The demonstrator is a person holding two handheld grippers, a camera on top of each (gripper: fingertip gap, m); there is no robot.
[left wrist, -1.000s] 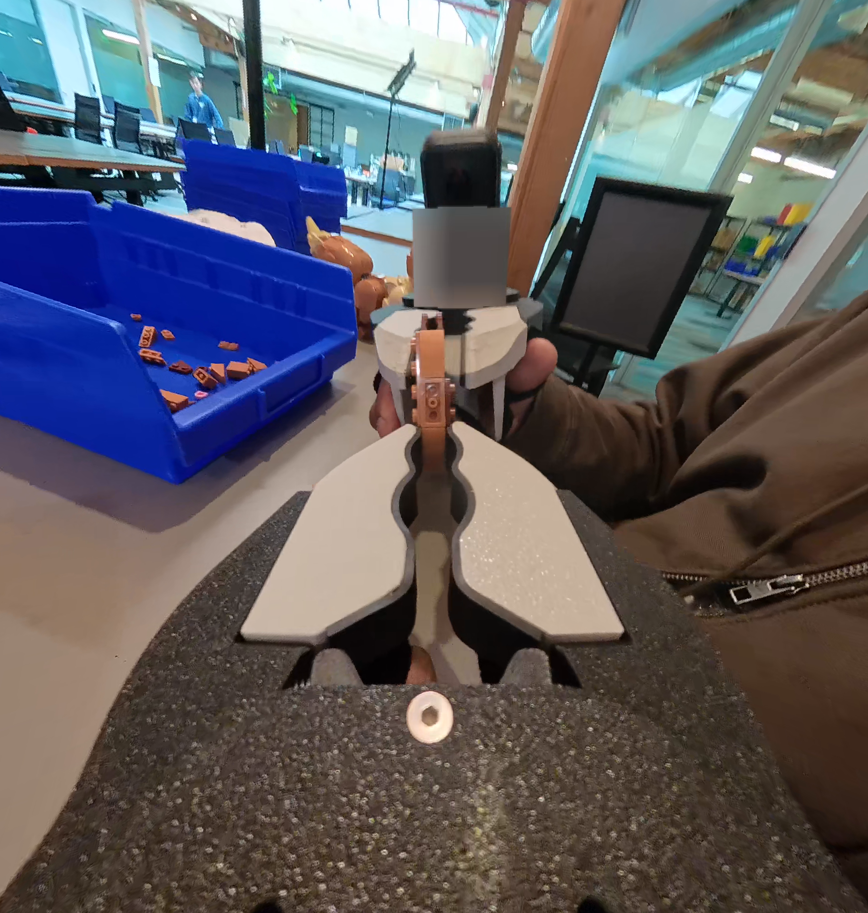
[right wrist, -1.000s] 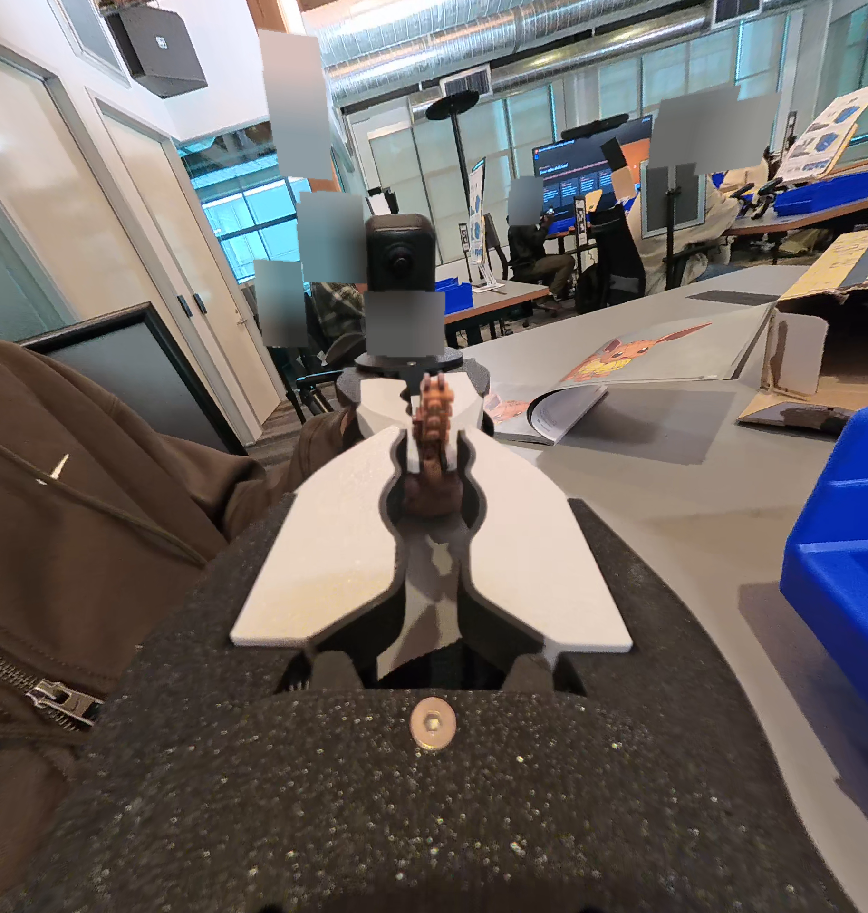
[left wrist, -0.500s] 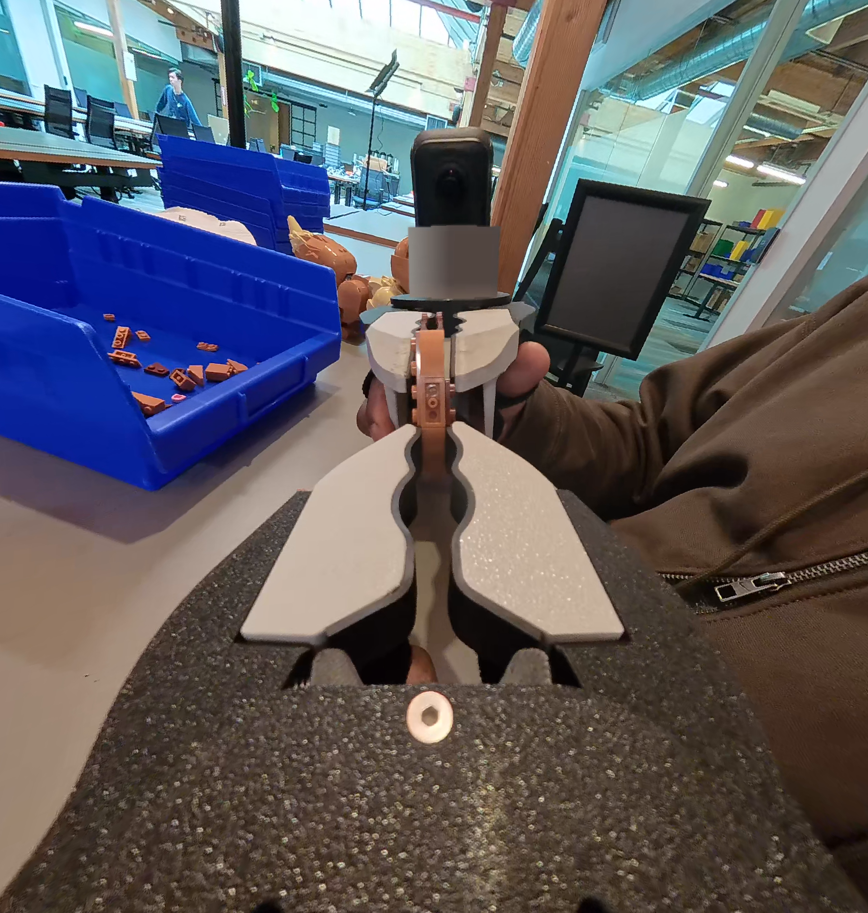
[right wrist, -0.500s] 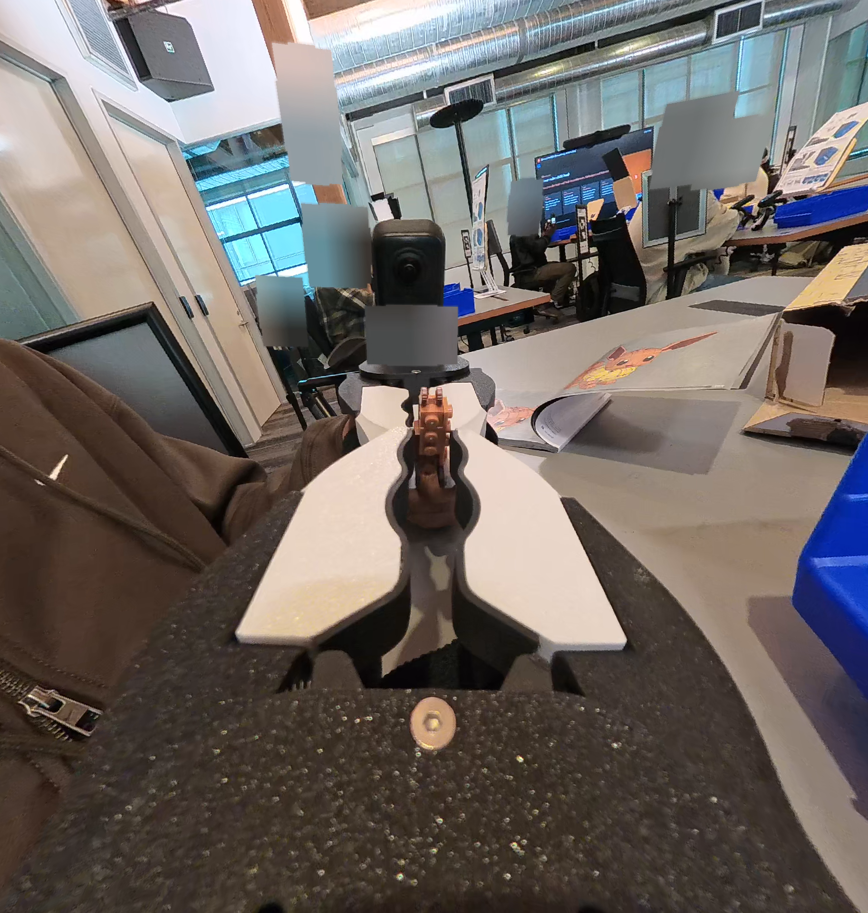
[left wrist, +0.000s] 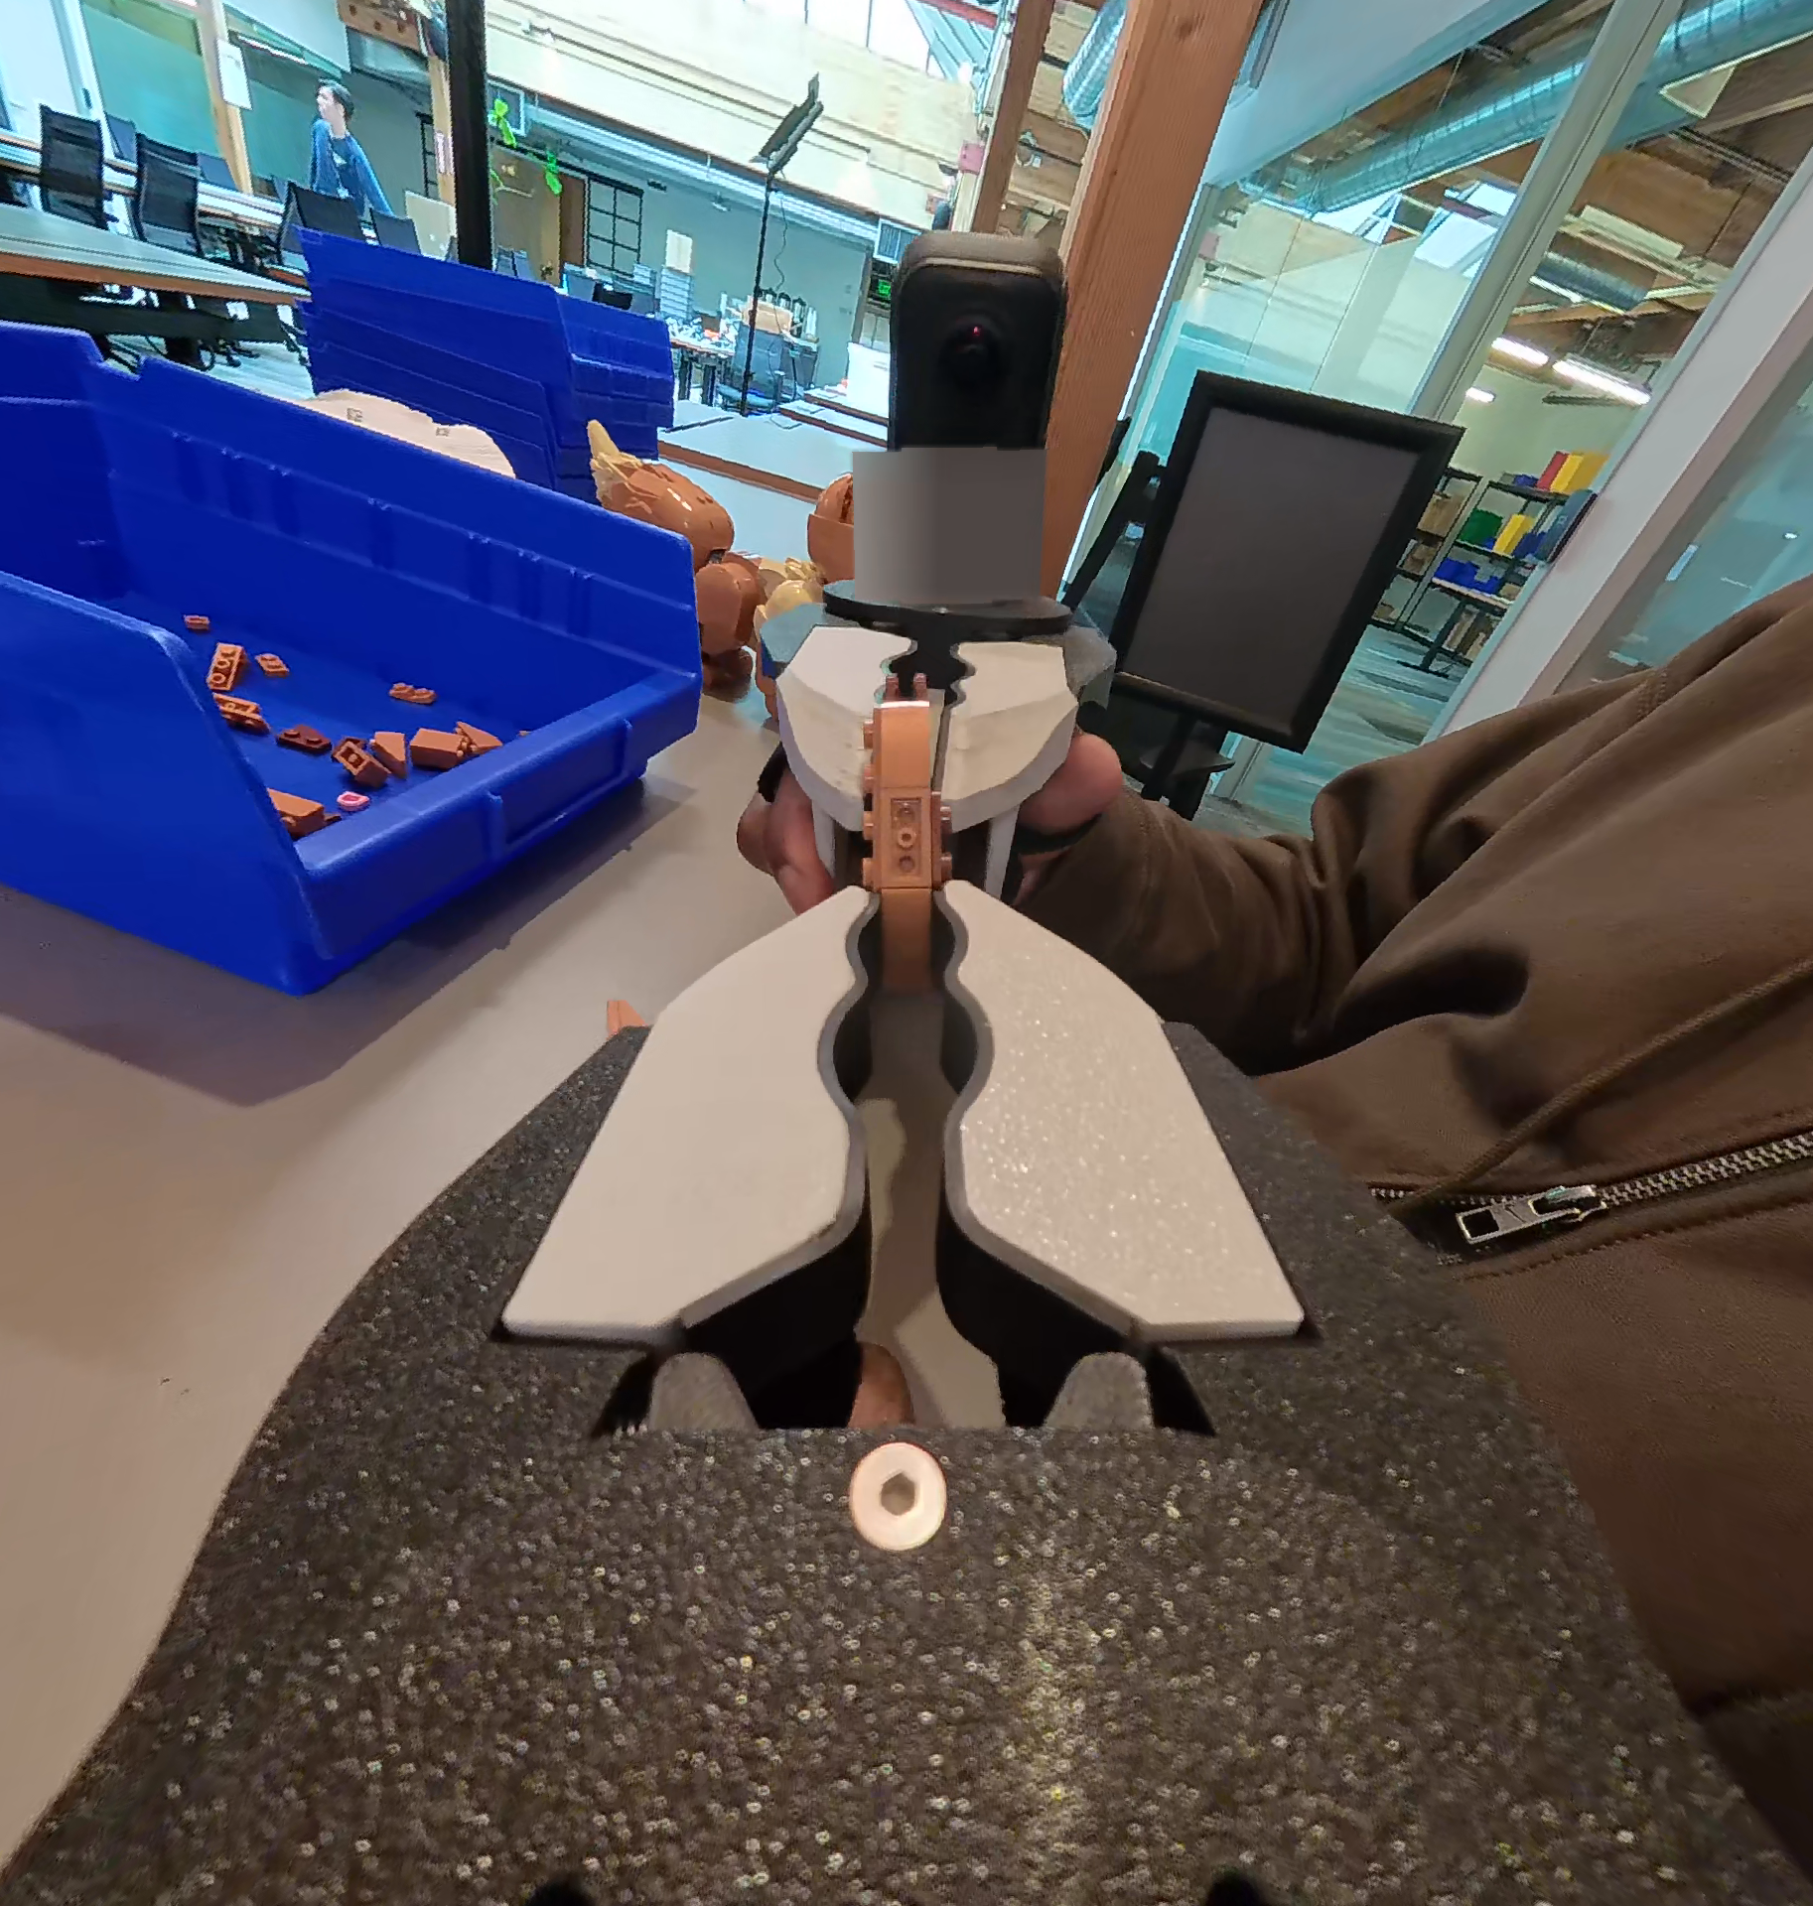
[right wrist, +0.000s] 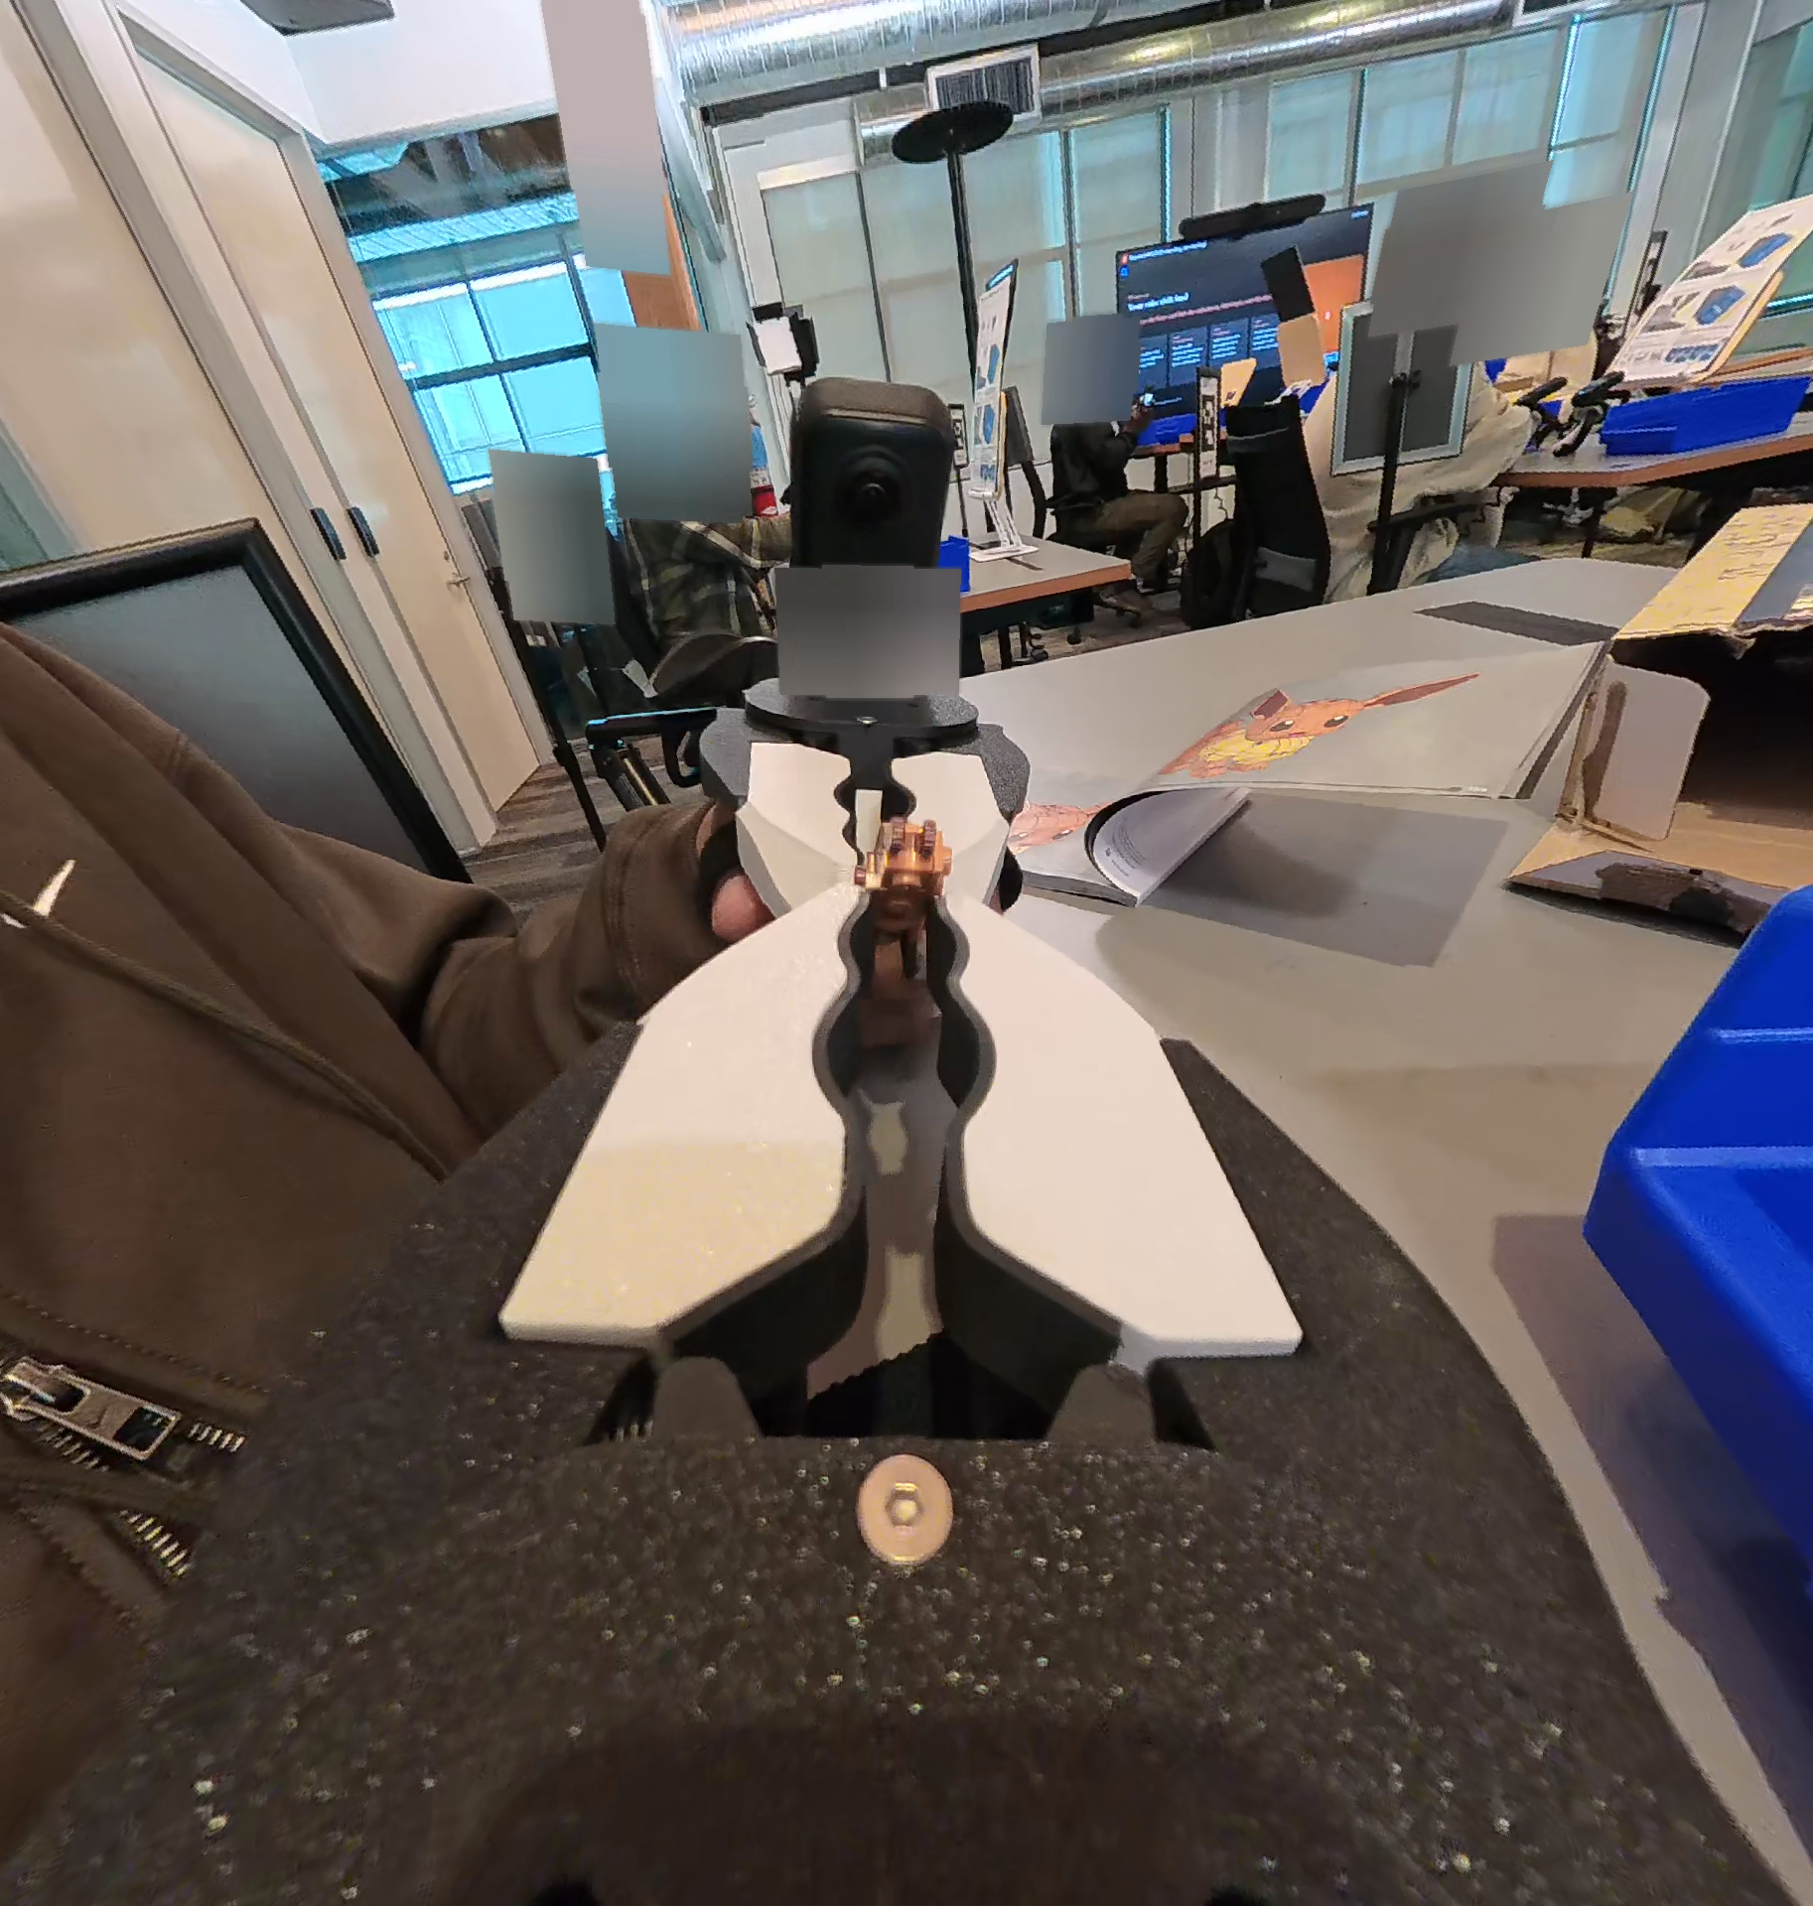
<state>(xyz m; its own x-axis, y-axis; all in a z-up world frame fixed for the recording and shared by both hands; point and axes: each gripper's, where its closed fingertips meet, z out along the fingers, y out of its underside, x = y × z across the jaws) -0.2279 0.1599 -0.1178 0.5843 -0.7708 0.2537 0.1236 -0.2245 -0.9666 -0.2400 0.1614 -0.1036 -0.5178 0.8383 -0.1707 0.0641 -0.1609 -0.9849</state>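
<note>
Two hand-held grippers meeting tip to tip over the grey table, both pinching one brown brick assembly.

Left hand-held gripper nearly closed, pads pressing the near end of the brown brick assembly; right hand-held gripper facing it, likewise narrowed onto the same piece, seen end-on there. Sitting far left: blue bin holding loose brown bricks. Lying far right: open booklet.

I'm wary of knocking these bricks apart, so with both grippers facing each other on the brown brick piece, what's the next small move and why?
Probably press the right gripper gently toward the left gripper: both are clamped on the same brown brick assembly, tip to tip, above the grey table.
</note>
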